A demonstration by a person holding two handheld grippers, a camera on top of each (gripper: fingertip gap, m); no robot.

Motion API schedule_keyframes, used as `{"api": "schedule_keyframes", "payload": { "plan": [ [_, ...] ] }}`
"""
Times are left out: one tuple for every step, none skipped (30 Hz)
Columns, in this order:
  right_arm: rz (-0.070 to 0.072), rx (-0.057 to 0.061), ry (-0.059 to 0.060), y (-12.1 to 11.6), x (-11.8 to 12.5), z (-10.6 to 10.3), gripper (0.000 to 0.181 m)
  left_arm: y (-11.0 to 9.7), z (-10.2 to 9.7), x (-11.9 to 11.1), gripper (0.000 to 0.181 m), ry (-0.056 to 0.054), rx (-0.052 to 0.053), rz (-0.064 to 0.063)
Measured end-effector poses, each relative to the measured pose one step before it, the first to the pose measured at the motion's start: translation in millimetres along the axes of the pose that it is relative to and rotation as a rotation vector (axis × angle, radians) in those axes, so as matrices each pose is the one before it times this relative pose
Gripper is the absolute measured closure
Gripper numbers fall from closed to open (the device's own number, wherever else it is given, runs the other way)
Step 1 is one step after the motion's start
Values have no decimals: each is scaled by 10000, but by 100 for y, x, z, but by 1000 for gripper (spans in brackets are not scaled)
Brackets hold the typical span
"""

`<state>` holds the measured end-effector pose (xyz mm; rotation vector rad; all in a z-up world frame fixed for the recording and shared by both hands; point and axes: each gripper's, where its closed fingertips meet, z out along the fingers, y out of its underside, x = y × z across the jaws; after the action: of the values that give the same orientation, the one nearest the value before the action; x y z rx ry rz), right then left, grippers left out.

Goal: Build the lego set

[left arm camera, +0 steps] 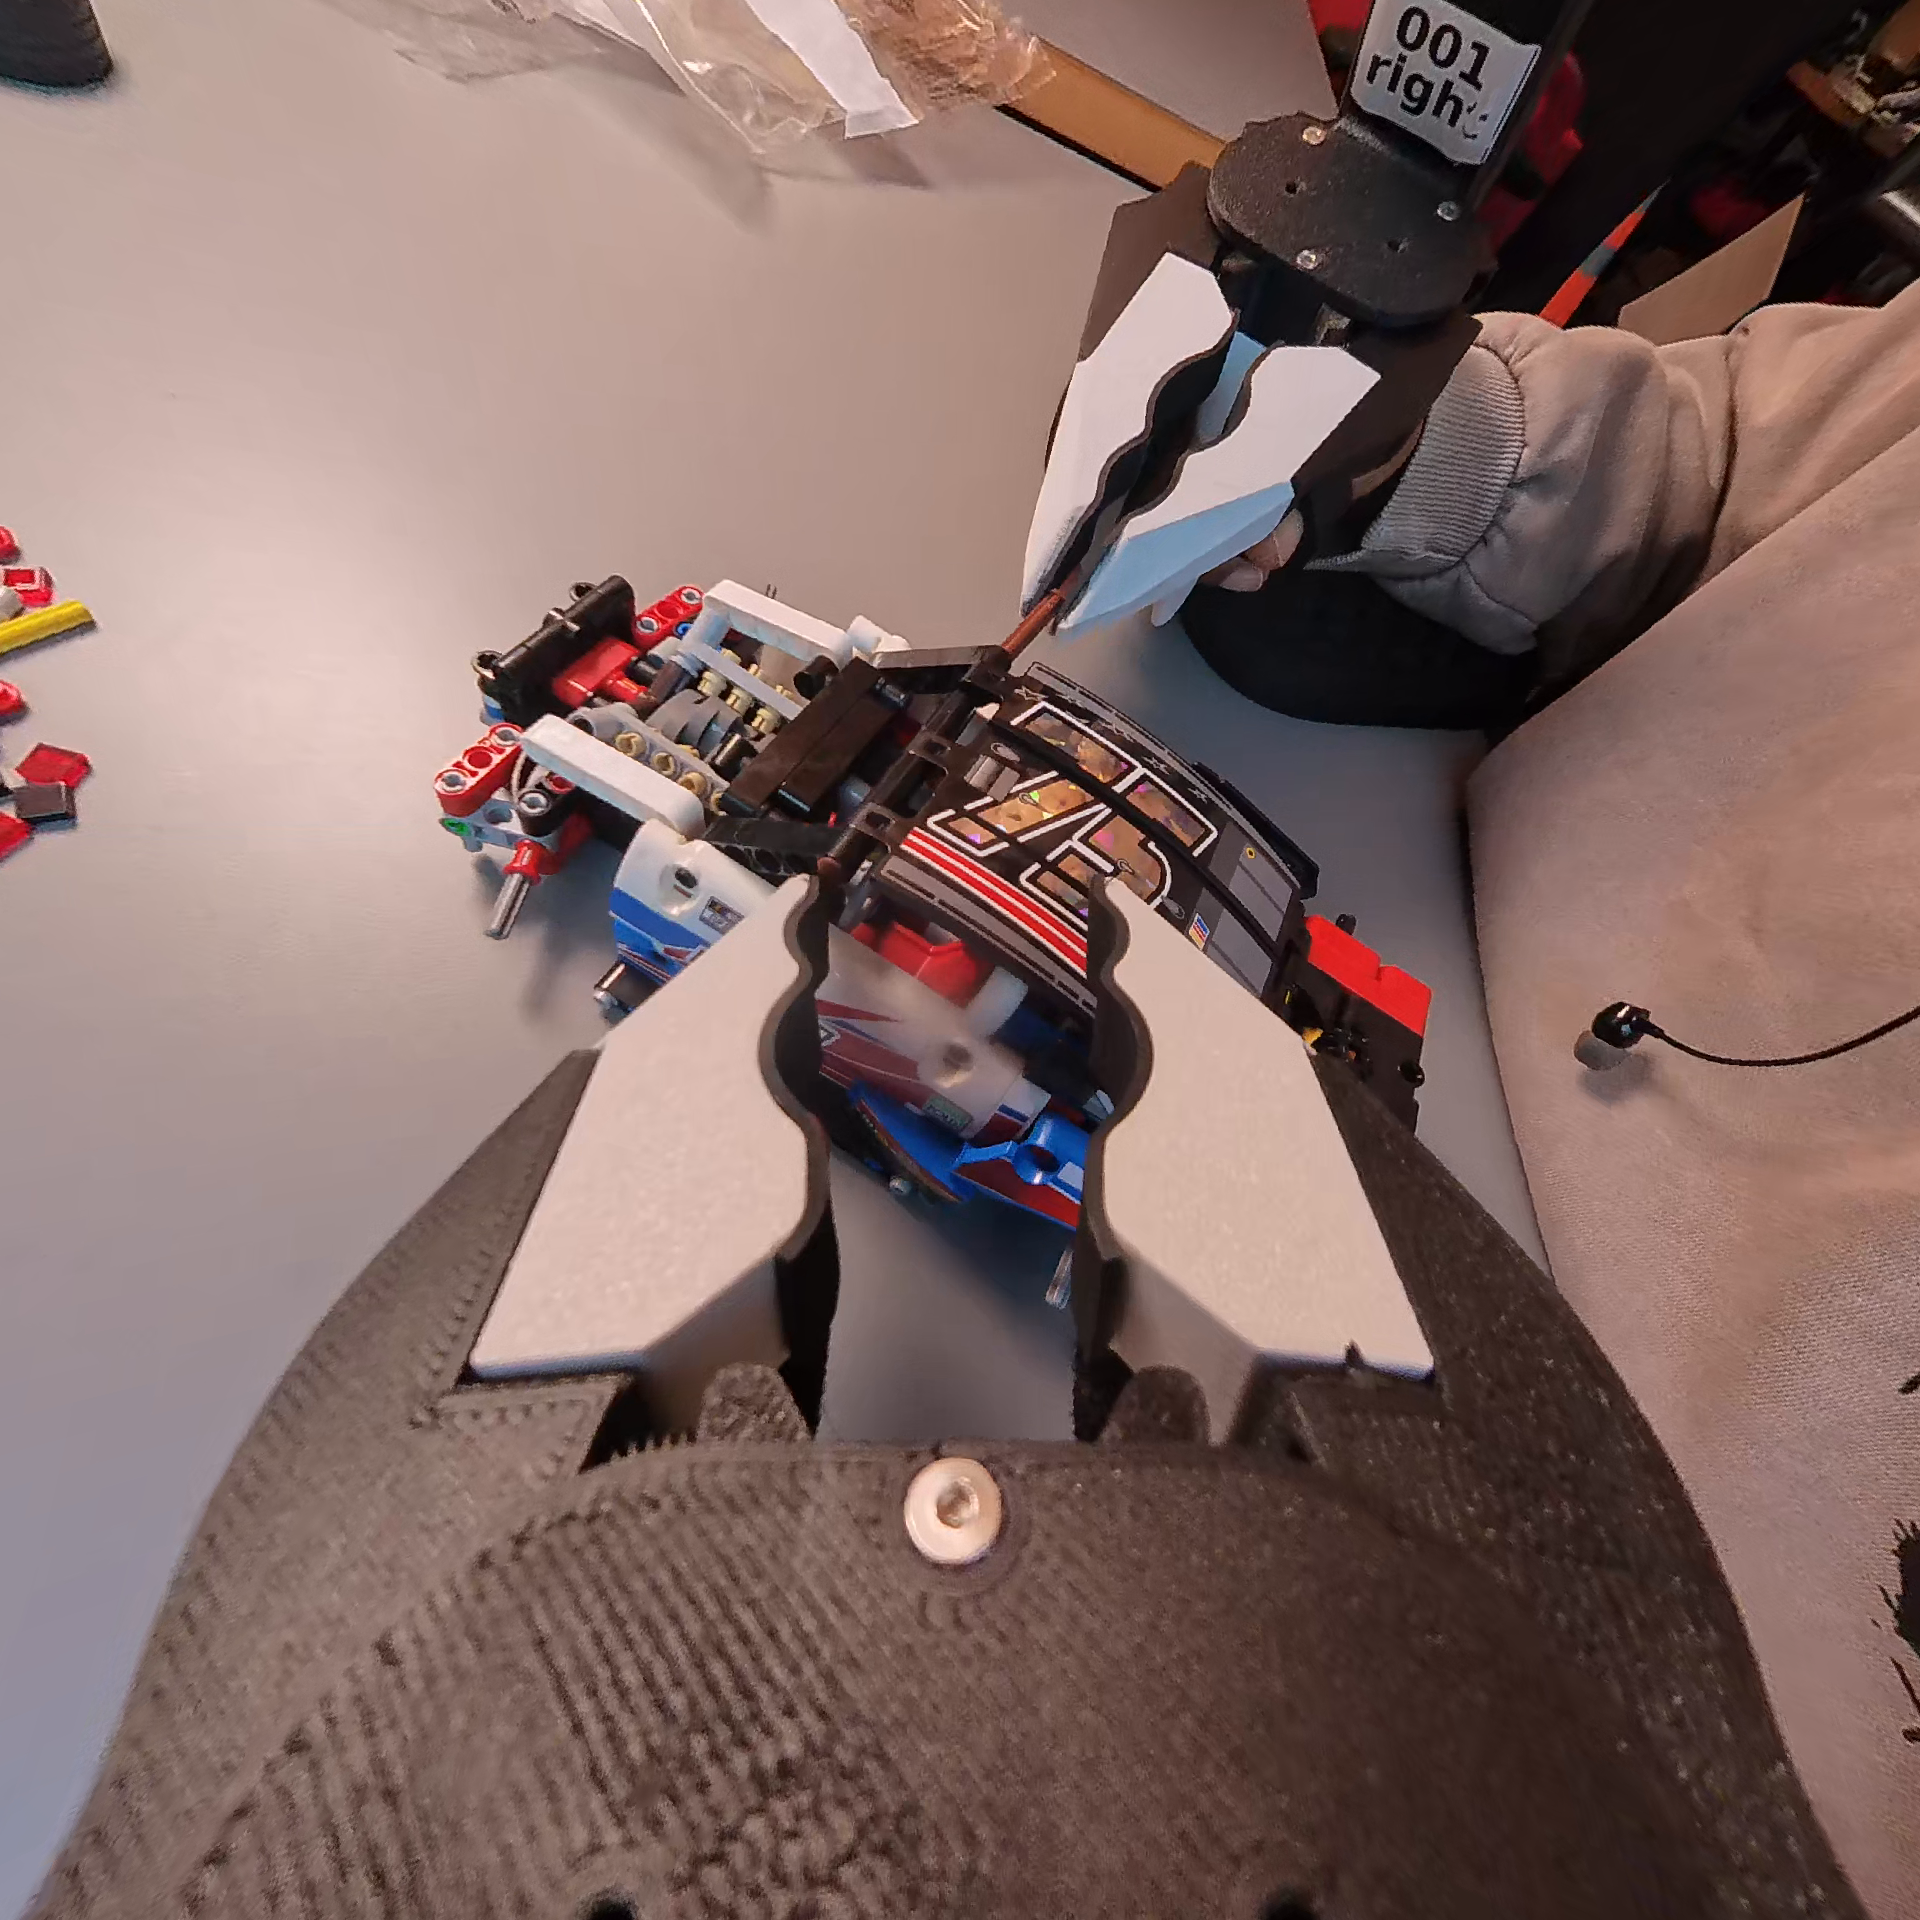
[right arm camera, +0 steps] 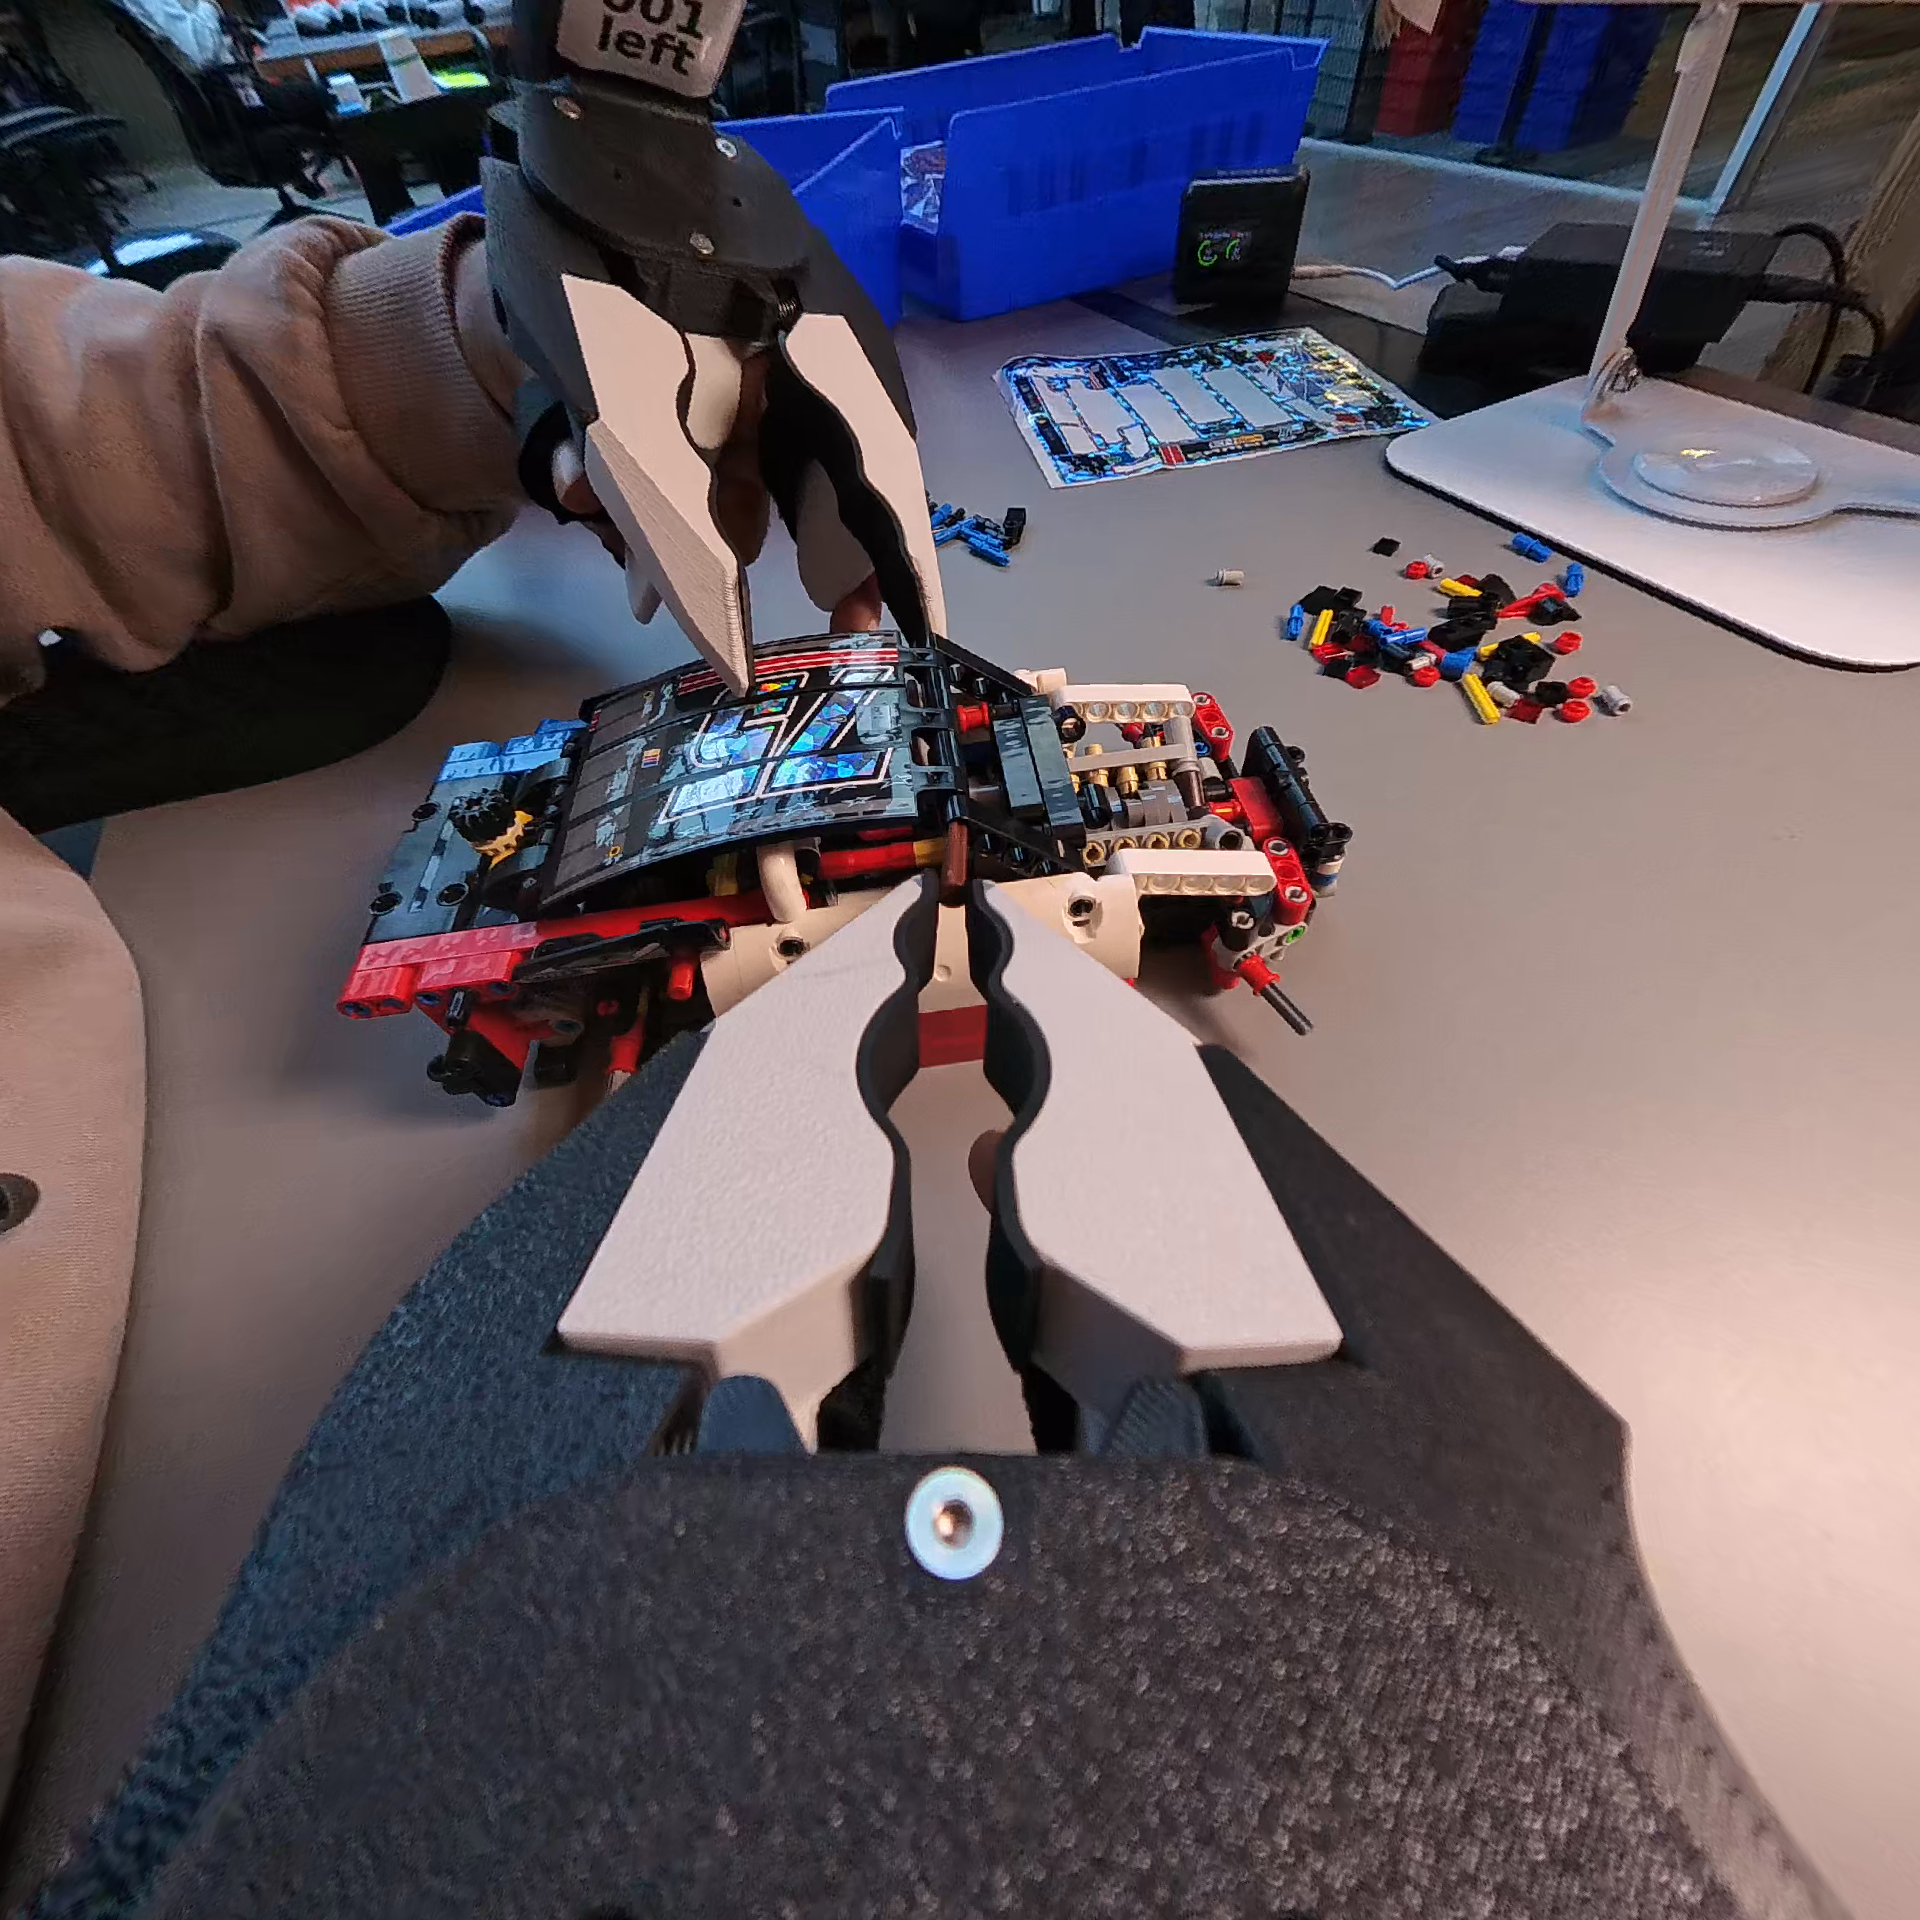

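The partly built lego car [right arm camera: 727, 769] stands on the grey table, with a black stickered roof panel [left arm camera: 1091, 821], a red rear and an exposed engine [right arm camera: 1143, 779]. My right gripper [right arm camera: 948, 888] is shut on the end of a dark brown axle [right arm camera: 954, 847] that runs through the front edge of the roof panel; it also shows in the left wrist view [left arm camera: 1049, 618], gripping the axle's other visible end [left arm camera: 834, 862]. My left gripper [left arm camera: 961, 904] is open over the car's blue and white side. In the right wrist view the left gripper [right arm camera: 836, 660] has one fingertip [right arm camera: 738, 675] touching the roof.
A pile of loose pieces [right arm camera: 1455, 644] lies to the right, with blue pins [right arm camera: 977, 530], a sticker sheet [right arm camera: 1205, 400], blue bins [right arm camera: 1091, 177] and a white lamp base [right arm camera: 1662, 499] behind. Red pieces [left arm camera: 42, 769] and plastic bags [left arm camera: 727, 62] lie left. Sleeved arms hold both grippers. The left gripper's tips are roughly 8 cm from the right gripper's.
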<state>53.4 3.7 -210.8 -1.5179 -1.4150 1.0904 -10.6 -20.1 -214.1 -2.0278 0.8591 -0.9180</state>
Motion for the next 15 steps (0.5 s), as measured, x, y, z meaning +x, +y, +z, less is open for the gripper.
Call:
{"api": "schedule_keyframes", "payload": {
  "plan": [
    [10,-13,9,51,69,35,179,10,-1,-8,133,35,15,-8],
    [14,9,-9,38,52,25,179,5,2,-2,133,42,15,-13],
    [53,11,-40,50,23,33,179,-1,-2,-6,133,41,17,-29],
    [78,10,-76,65,-22,46,179,14,15,-4,133,38,16,-38],
    [58,0,-82,82,-26,61,179,15,27,14,133,43,15,-31],
    [1,-11,-51,83,-2,80,179,10,19,55,134,61,16,-38],
    [-73,14,-36,10,15,41,179,18,25,107,135,105,20,-52],
    [-101,53,-49,-81,9,-8,179,8,36,104,138,99,29,-41],
    [-77,17,-71,-61,21,8,179,-15,23,-26,137,14,36,-22],
    [-88,-22,-97,-2,16,24,179,-4,0,-13,137,18,20,-10],
    [-89,-20,-109,-3,4,55,179,5,1,-3,137,17,4,-8],
    [-145,-30,-128,7,-22,69,179,8,-11,8,137,15,-4,12],
    [-210,-14,-113,-10,-3,75,179,1,0,13,137,23,-8,5],
    [-180,-9,-130,5,-25,105,179,8,-11,22,137,26,-7,3],
    [-134,15,-143,-9,-53,125,179,1,-15,7,137,19,-12,2]
  ]
}}
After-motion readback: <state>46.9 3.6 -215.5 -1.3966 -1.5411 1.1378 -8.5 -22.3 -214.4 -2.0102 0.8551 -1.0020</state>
